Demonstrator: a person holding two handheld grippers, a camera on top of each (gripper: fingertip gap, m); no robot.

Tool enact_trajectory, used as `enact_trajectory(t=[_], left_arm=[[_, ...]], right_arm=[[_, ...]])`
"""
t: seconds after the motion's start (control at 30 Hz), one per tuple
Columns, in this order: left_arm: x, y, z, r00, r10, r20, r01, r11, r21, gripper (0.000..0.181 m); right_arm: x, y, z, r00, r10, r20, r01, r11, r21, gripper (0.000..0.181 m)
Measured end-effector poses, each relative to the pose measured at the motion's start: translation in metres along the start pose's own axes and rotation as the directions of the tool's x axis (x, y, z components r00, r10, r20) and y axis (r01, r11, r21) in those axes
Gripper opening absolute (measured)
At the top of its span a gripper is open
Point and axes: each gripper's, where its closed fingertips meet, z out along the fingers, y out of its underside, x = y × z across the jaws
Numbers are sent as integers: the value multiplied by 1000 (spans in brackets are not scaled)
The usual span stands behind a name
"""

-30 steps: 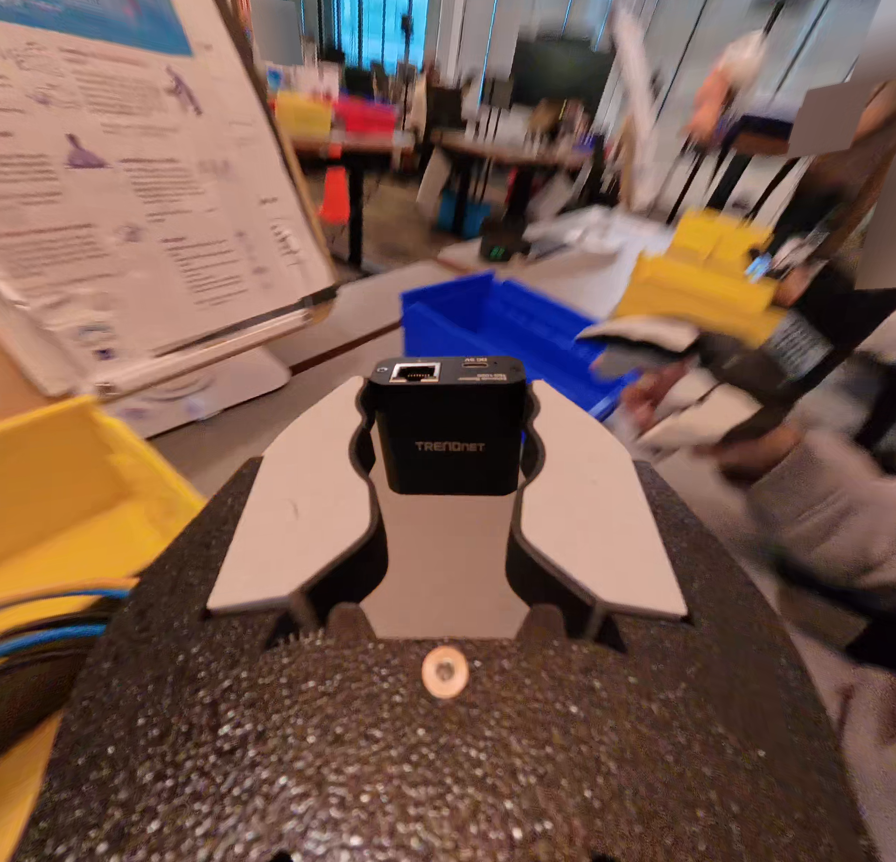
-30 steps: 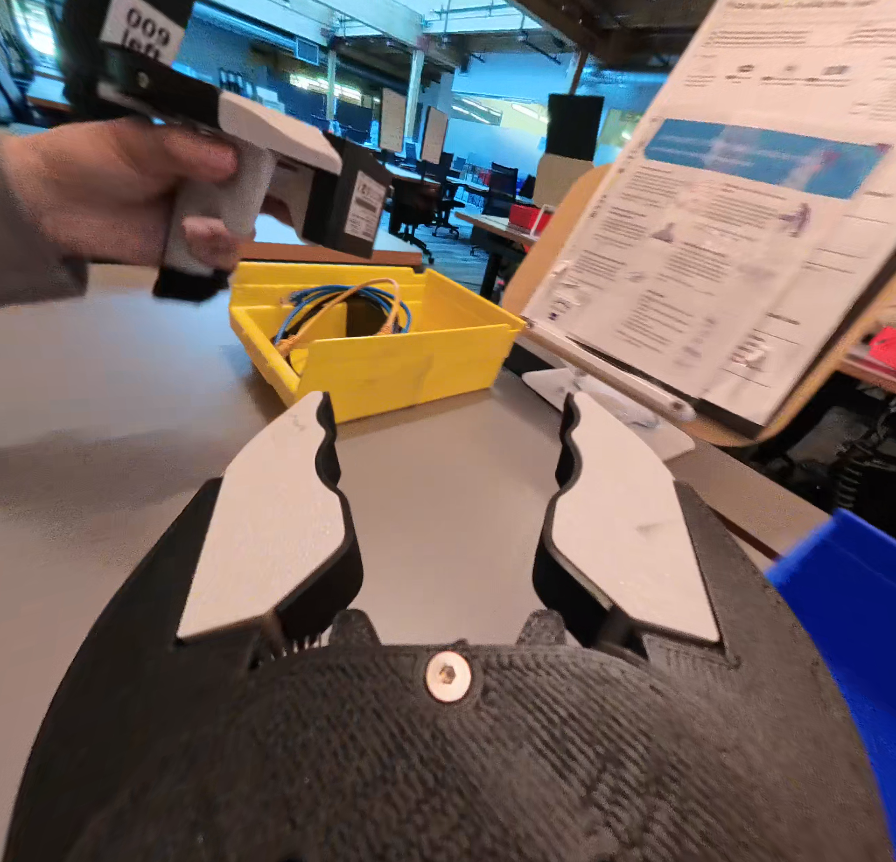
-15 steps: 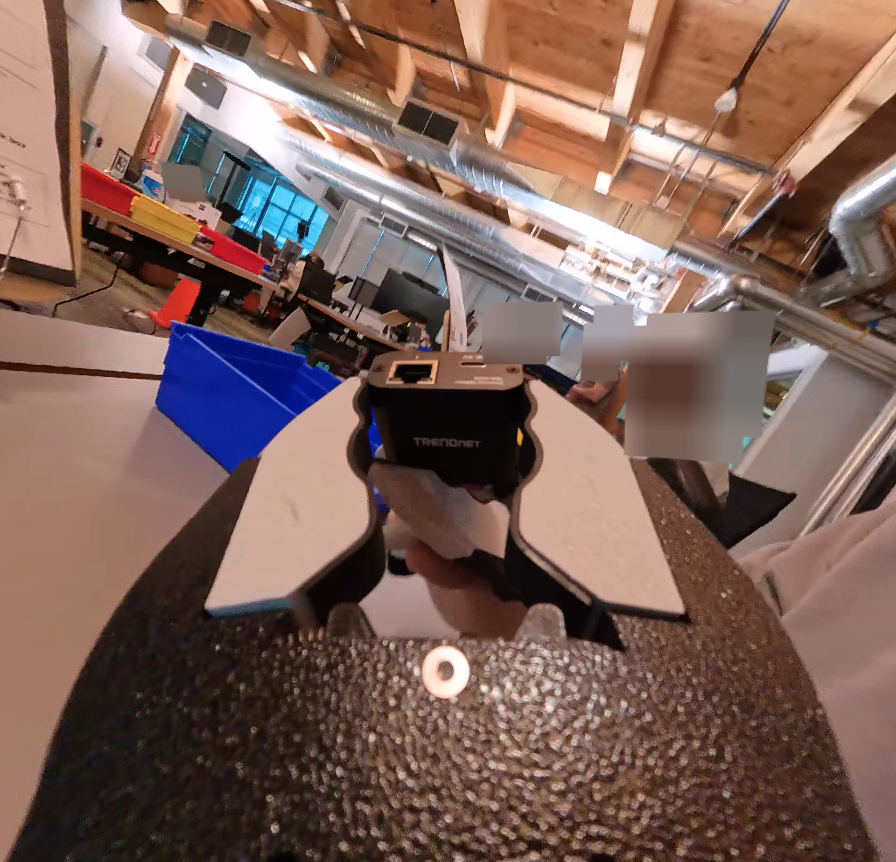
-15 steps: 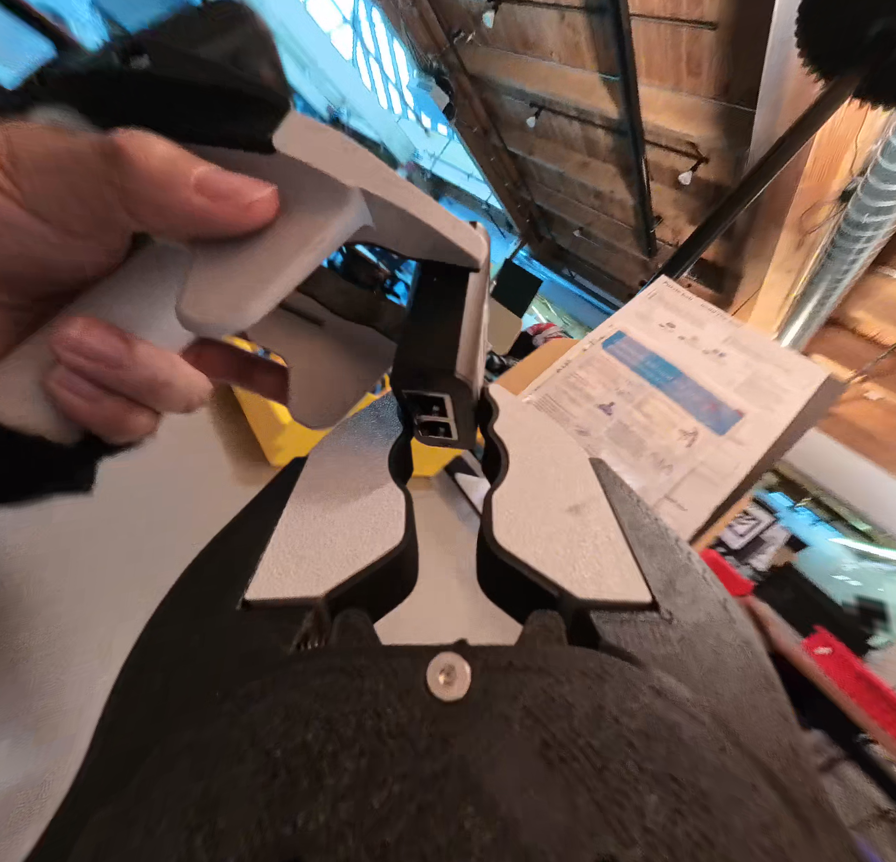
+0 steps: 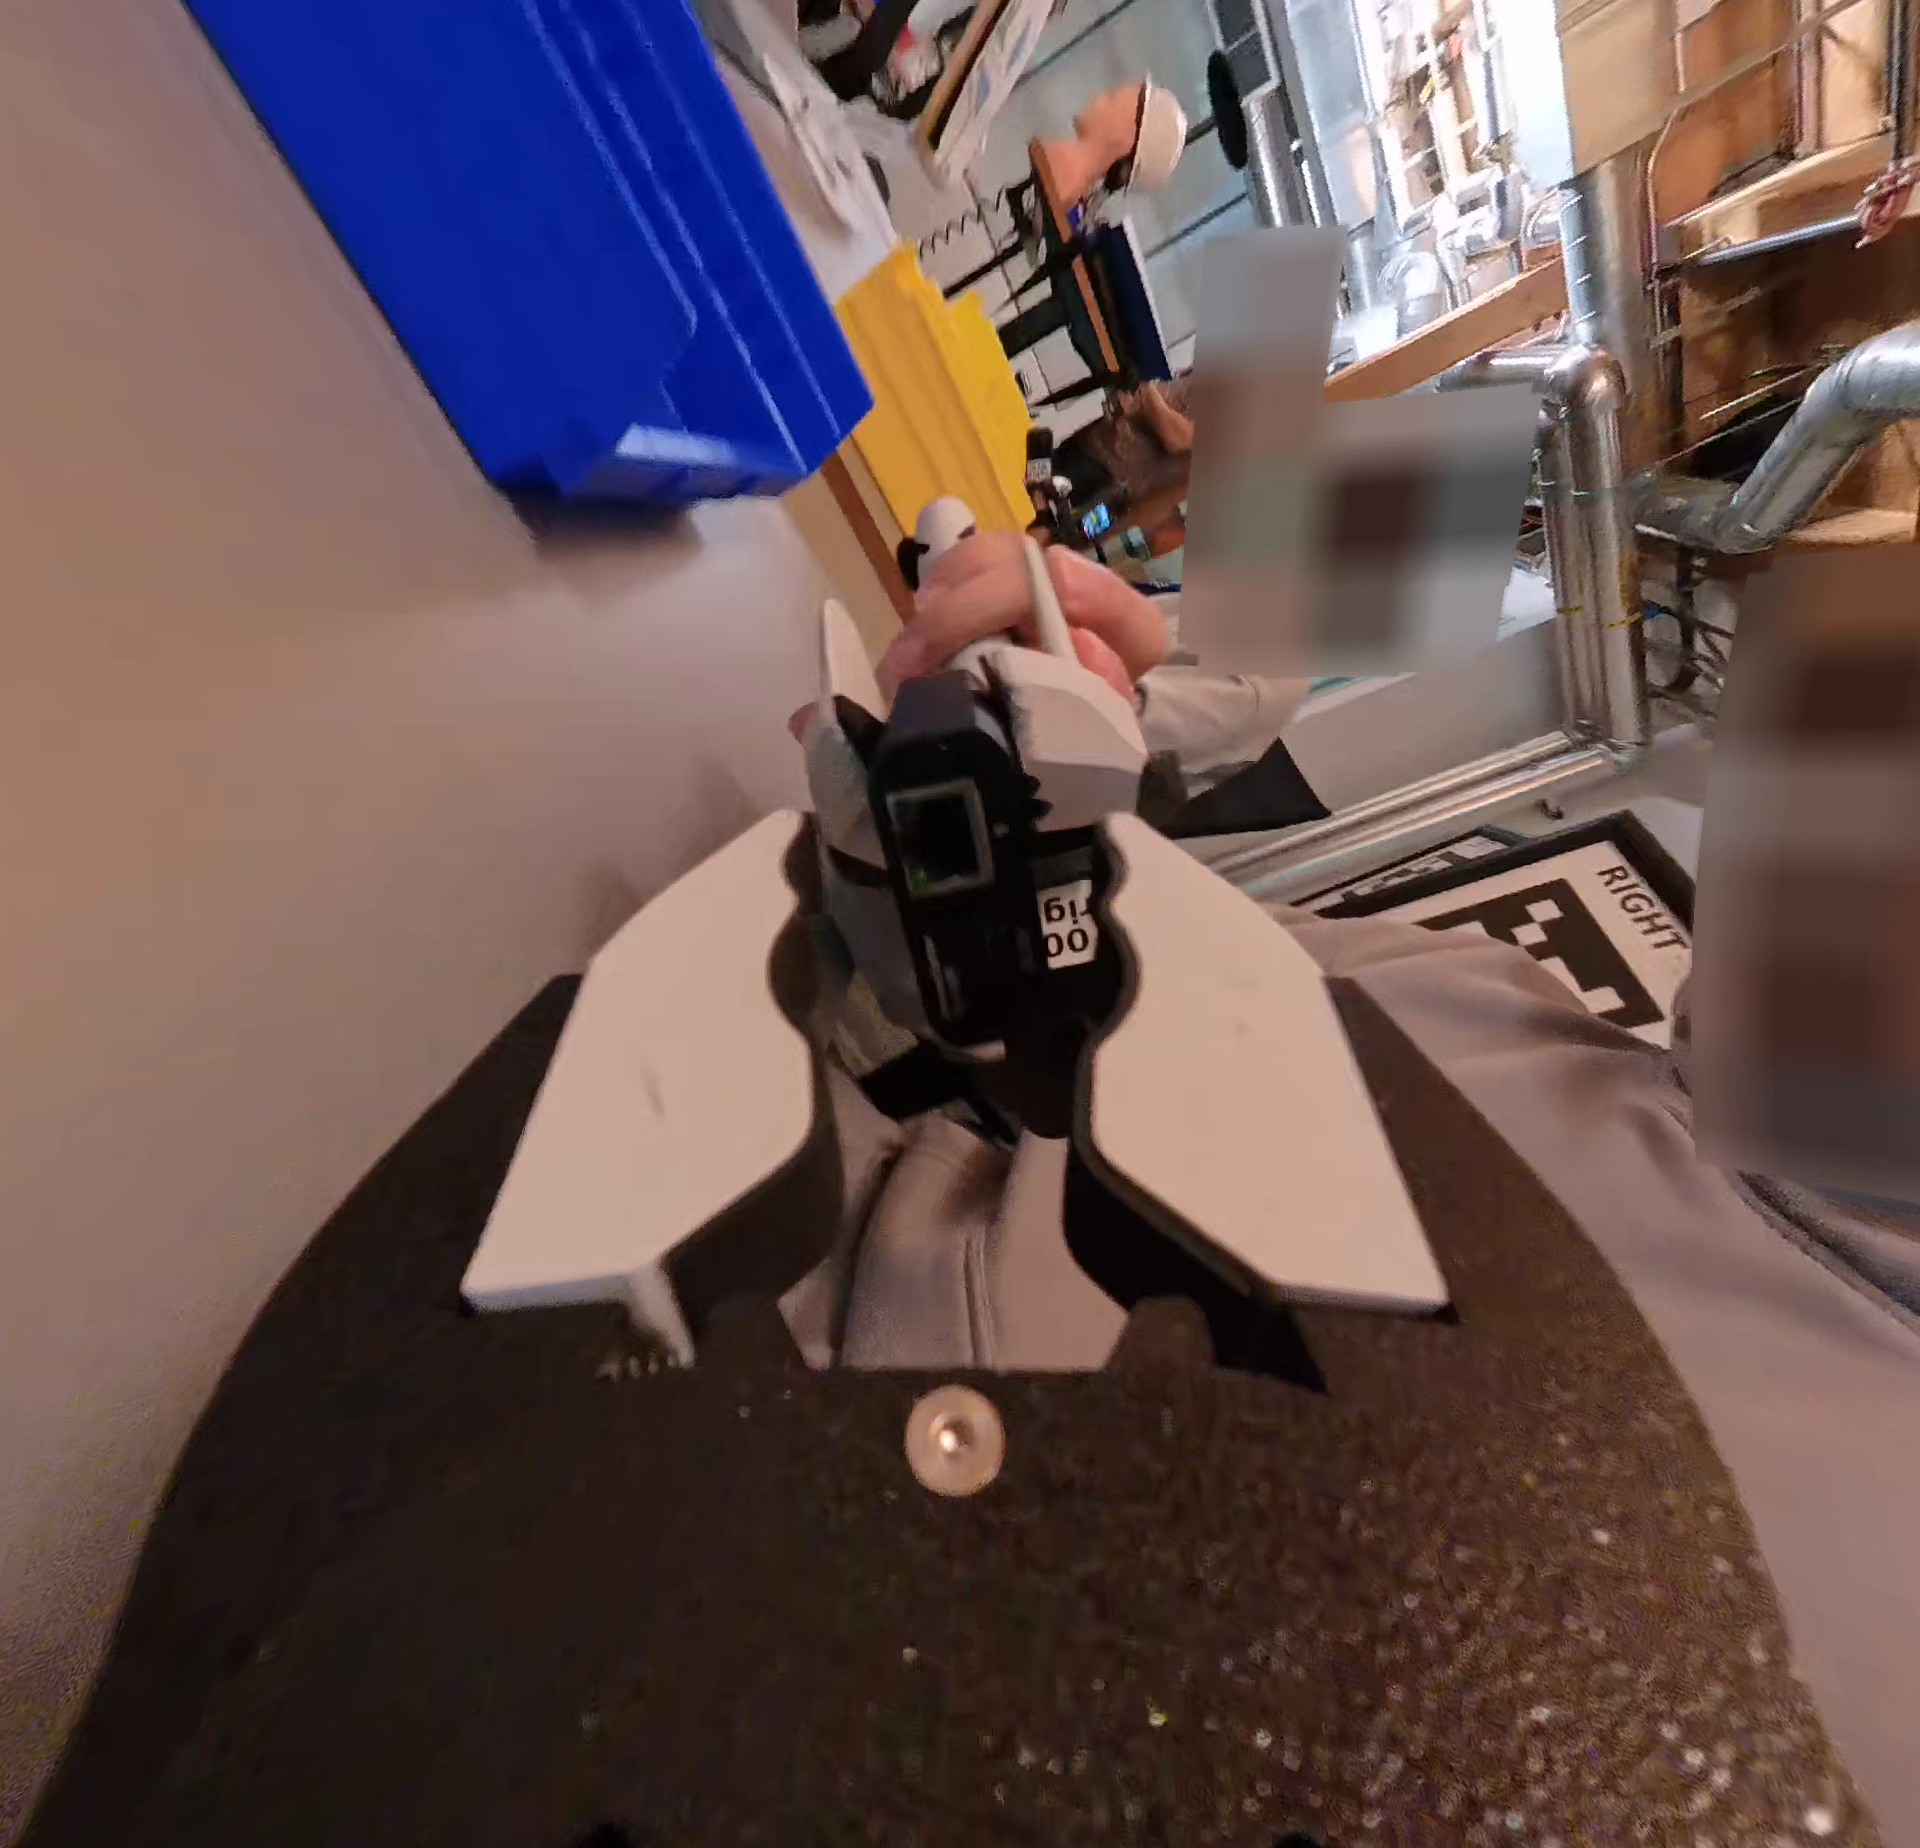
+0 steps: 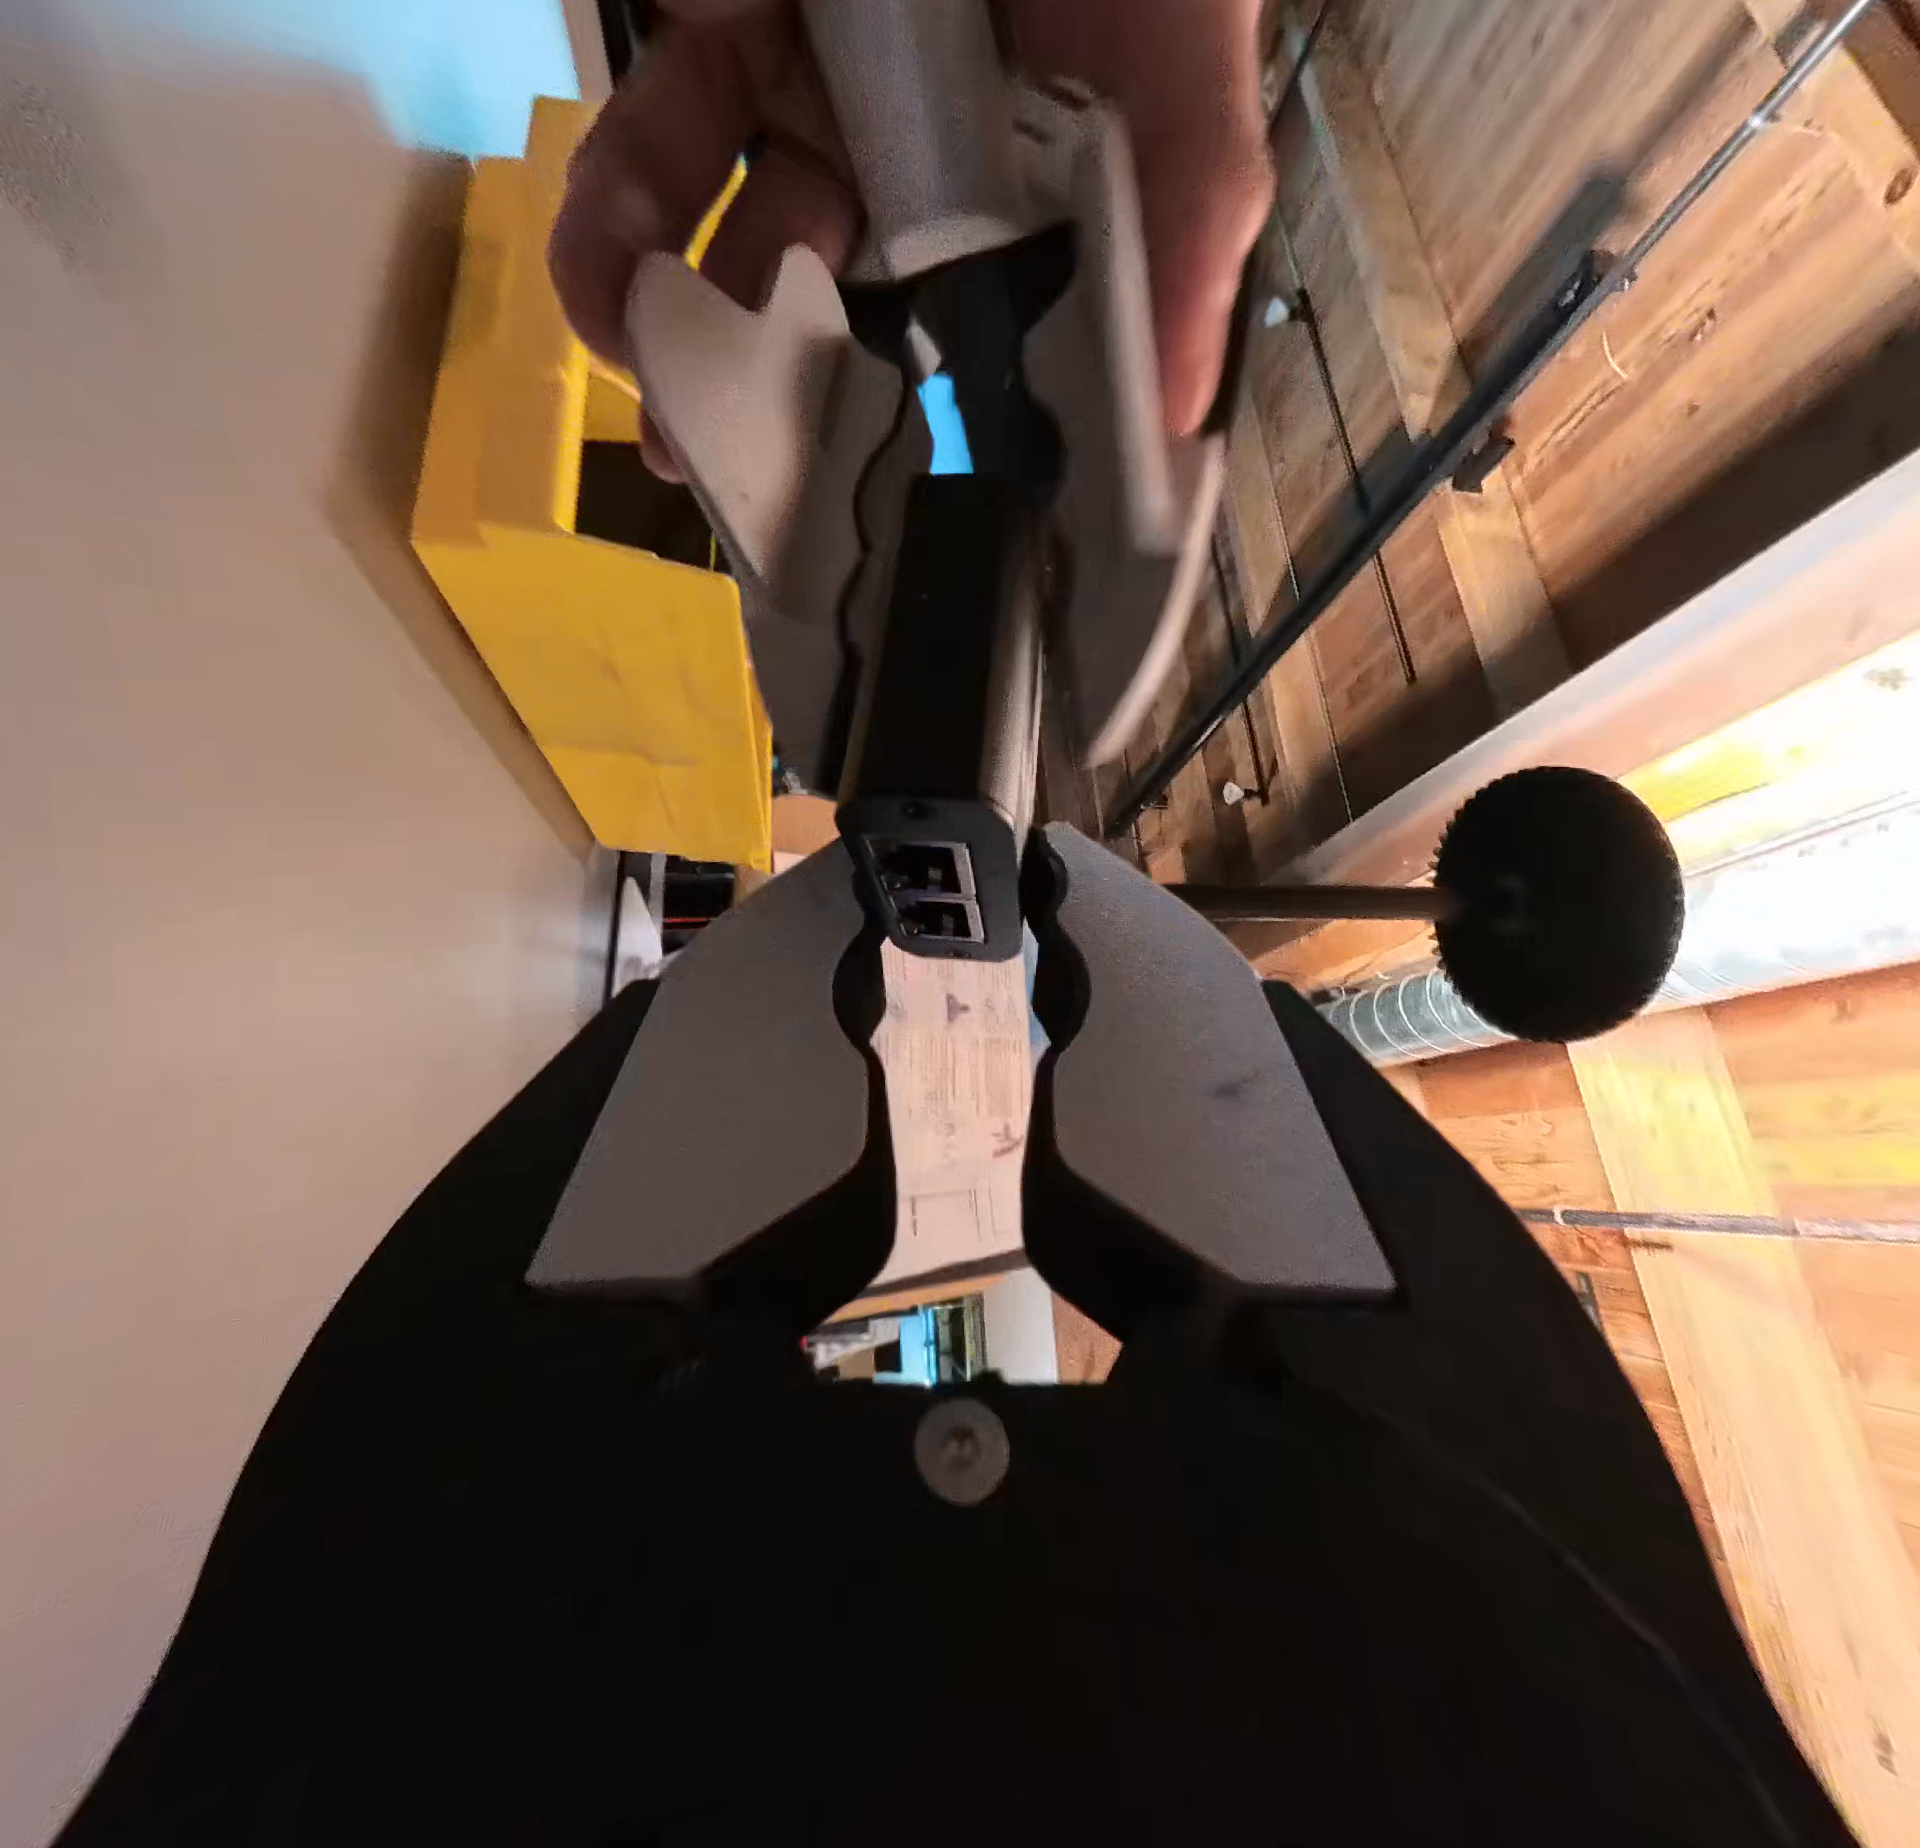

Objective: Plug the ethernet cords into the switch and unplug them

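Right wrist view, right hand-held gripper (image 6: 940,899) rolled sideways, clamping switch (image 6: 935,655)

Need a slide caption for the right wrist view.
Right gripper shut on the two-port end of the black switch; left gripper open around its far end.

We see a black switch (image 5: 940,863), a blue bin (image 5: 499,209), a yellow bin (image 6: 582,593) and pale grey fingers (image 5: 665,1102) on speckled black
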Motion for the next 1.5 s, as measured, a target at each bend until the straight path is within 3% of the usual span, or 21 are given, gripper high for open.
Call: enact_trajectory(t=[0.03,0.13,0.2,0.23,0.27,0.33,0.4,0.43,0.5,0.63,0.77,0.93,1.07,1.2,1.37,1.5], left_arm=[[-1,4,1,1000,-10,-10,10,1000,-17,31],[-6,10,-1,997,80,8,-80,996,-45,24],[-11,7,-1,994,103,46,-102,995,-19,23],[-11,2,-3,995,90,43,-90,996,15,23],[-10,-3,-6,996,80,33,-81,996,41,23],[-14,-10,-9,996,67,62,-72,994,77,23],[-15,-7,-5,995,63,72,-66,996,52,23],[-13,-4,-2,997,51,54,-53,998,39,23],[-8,2,7,999,31,16,-31,999,12,23],[-6,9,19,1000,16,-2,-16,1000,-20,23],[-10,7,23,1000,-8,14,9,1000,-8,23],[-14,6,25,999,-6,38,6,1000,9,23],[-16,2,24,999,-6,51,5,999,34,23],[-22,2,23,996,-16,85,11,998,54,23],[-25,1,20,997,-36,70,29,995,97,25],[-28,0,10,981,107,161,-120,990,69,30]], right_arm=[[-3,-2,1,1000,10,19,-10,1000,4,24],[-11,-3,1,988,135,72,-138,989,42,31],[-17,0,0,931,335,144,-346,937,56,41],[-13,0,0,875,459,154,-474,877,79,55],[-14,-1,0,790,579,202,-603,794,82,60],[-18,-12,-2,530,760,376,-833,550,63,71],[-14,-23,-4,292,823,488,-949,314,38,79],[-12,-26,-5,232,826,514,-968,249,38,80],[-14,-27,-5,214,831,513,-974,218,52,82],[-26,-24,-3,243,837,491,-965,260,35,87],[-25,-25,-4,225,840,493,-973,224,62,75],[-26,-23,-2,227,852,472,-973,221,69,74],[-23,-23,-2,160,864,478,-987,146,66,74],[-33,-23,-1,140,864,483,-988,152,15,74],[-35,-25,3,25,874,485,-998,47,-32,74],[-38,-9,1,-71,886,459,-997,-59,-41,74]])
